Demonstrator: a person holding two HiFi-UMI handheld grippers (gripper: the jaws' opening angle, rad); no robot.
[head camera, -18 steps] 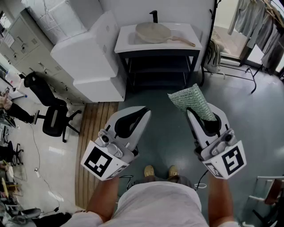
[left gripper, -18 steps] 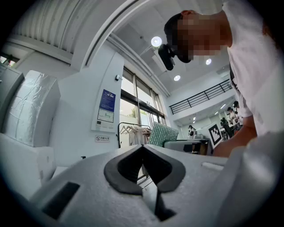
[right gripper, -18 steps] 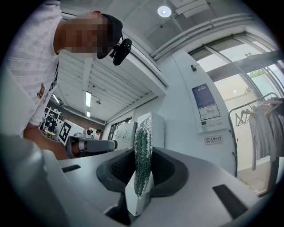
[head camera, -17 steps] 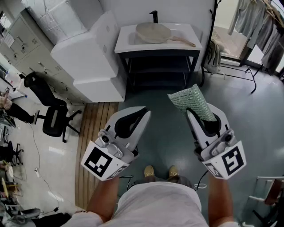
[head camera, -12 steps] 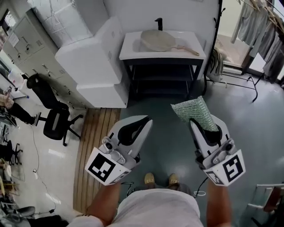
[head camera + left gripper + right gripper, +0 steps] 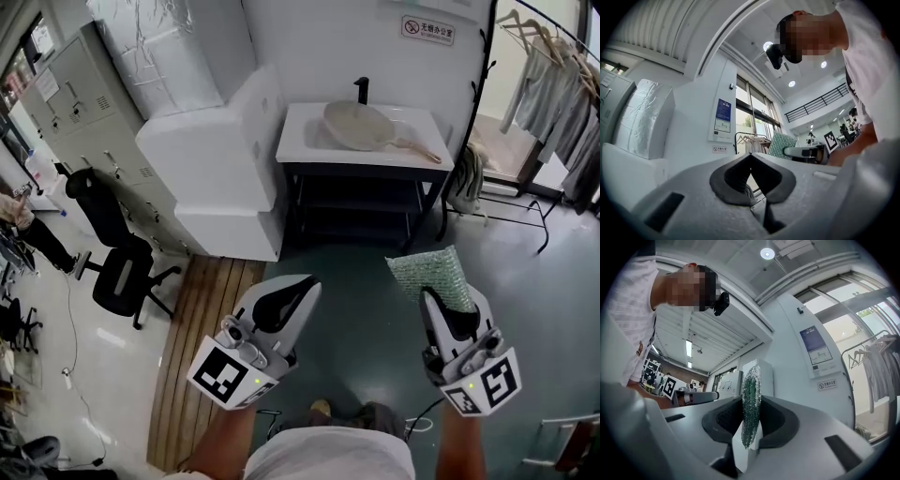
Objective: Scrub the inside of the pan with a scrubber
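A beige pan [image 6: 364,125] with a long handle lies in the white sink [image 6: 300,141] against the far wall, well ahead of both grippers. My right gripper [image 6: 441,296] is shut on a green glittery scrubber [image 6: 430,275], which sticks out past its tips; the right gripper view shows the scrubber [image 6: 751,404] edge-on between the jaws. My left gripper [image 6: 302,286] is held low at the left, its jaws shut with nothing between them [image 6: 750,161]. Both grippers hang over the floor, far short of the sink.
A black frame [image 6: 361,211] carries the sink, with a black tap [image 6: 362,90] behind it. White foam blocks [image 6: 216,159] stand to the left, next to wooden decking [image 6: 202,328]. An office chair [image 6: 117,262] is further left and a clothes rack [image 6: 562,84] is at the right.
The view has tilted up and the sink now sits further right and lower in the frame. Both grippers have dropped lower in the frame, still held the same way.
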